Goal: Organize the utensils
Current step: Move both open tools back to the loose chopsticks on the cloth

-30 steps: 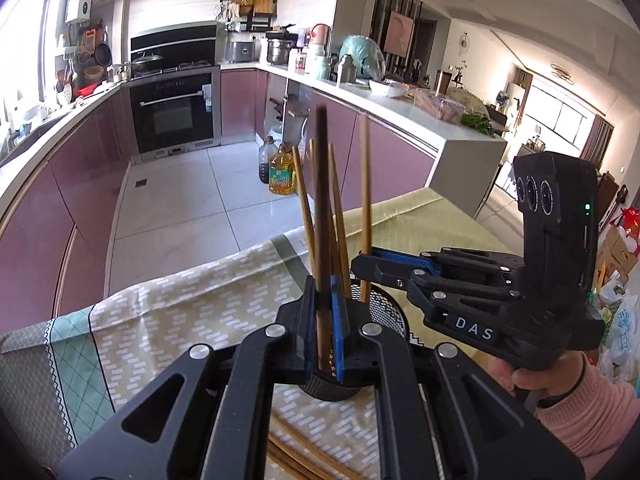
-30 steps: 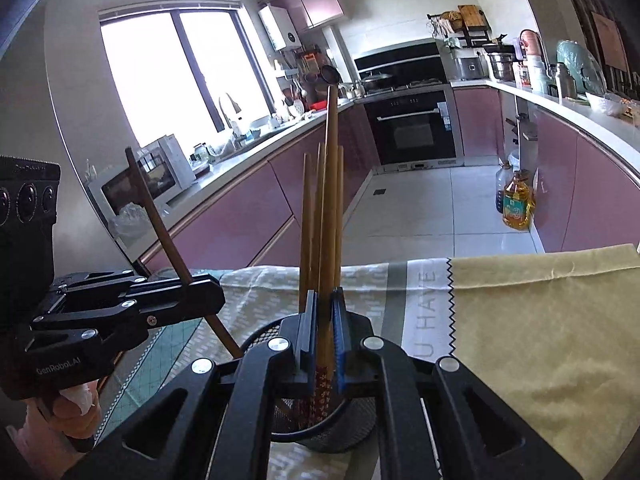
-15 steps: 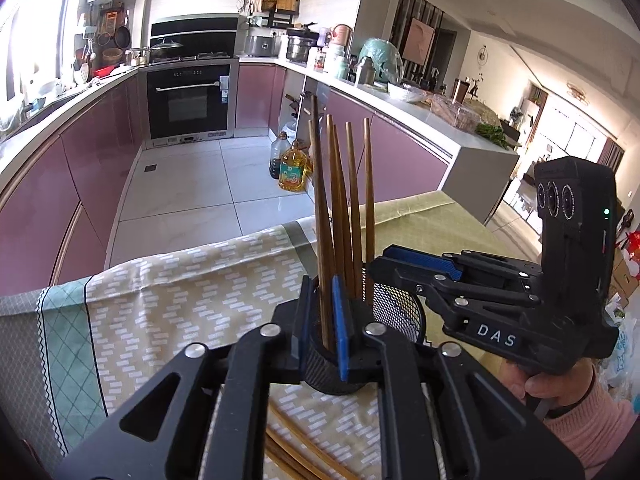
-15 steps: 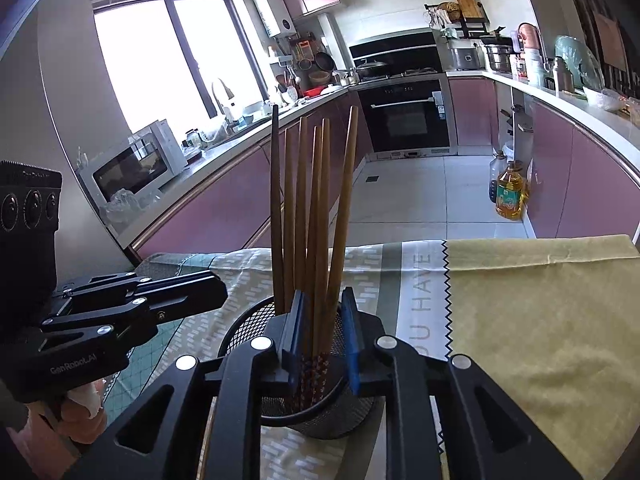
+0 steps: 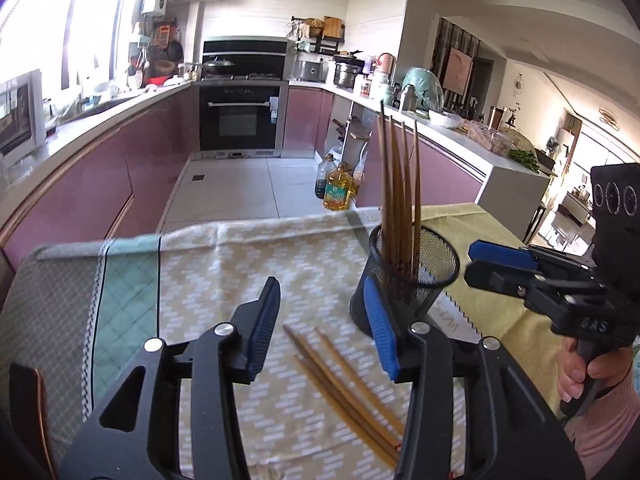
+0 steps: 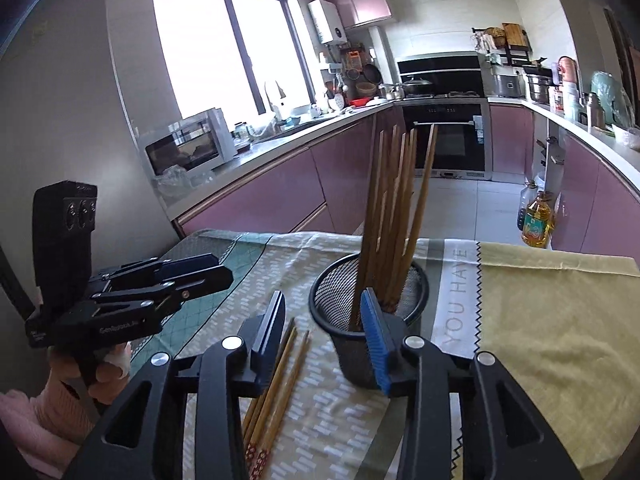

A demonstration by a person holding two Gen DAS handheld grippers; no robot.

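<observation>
Tablecloth reads "YOU HAVE" beside our mesh holder of chopsticks; loose chopsticks lie between left gripper's spread fingers, right gripper released too.

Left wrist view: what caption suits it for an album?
Open left gripper above loose wooden chopsticks, beside a black mesh cup of chopsticks.
</observation>
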